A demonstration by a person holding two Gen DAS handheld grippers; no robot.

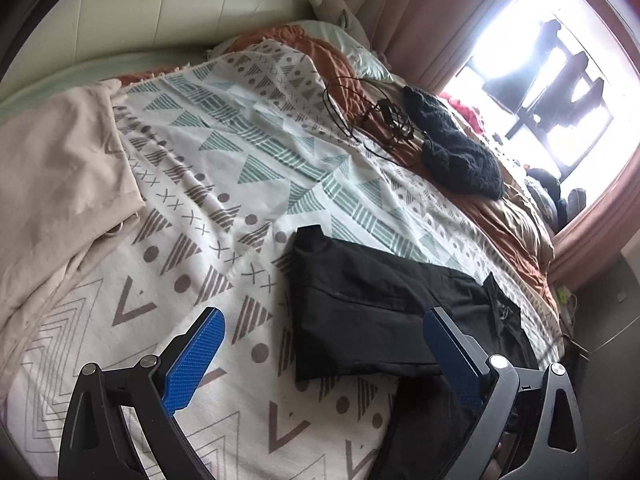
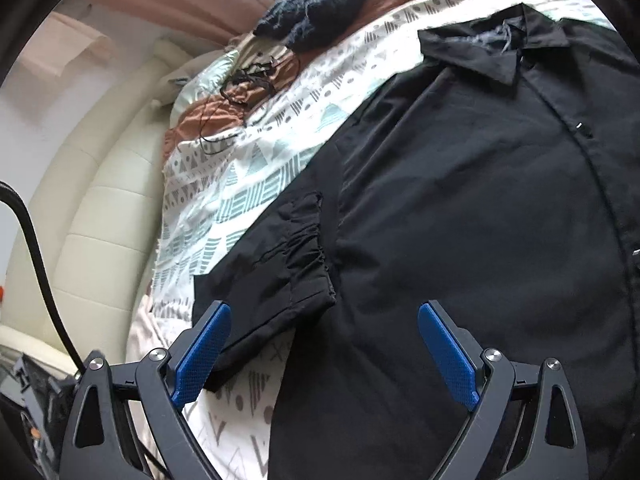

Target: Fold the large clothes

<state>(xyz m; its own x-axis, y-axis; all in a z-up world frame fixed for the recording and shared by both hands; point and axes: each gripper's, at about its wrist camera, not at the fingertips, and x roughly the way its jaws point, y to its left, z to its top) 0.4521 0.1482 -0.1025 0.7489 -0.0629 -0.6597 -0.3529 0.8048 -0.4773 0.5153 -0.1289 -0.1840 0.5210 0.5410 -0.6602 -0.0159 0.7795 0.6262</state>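
Note:
A black collared shirt (image 2: 460, 200) lies spread on the patterned bedspread (image 2: 248, 168), collar at the far end, one sleeve with a gathered cuff (image 2: 304, 240) lying out to its left. My right gripper (image 2: 324, 312) is open and empty just above the shirt's lower part, beside that cuff. In the left wrist view the same shirt (image 1: 372, 304) lies on the bedspread (image 1: 224, 168). My left gripper (image 1: 324, 316) is open and empty, hovering over the sleeve's near edge.
A beige garment (image 1: 60, 168) lies at the left of the bed. A dark knitted item (image 1: 456, 152) and tangled black cables (image 1: 376, 116) lie on an orange blanket (image 1: 320, 48) near the window side. A cream padded headboard (image 2: 92, 208) borders the bed.

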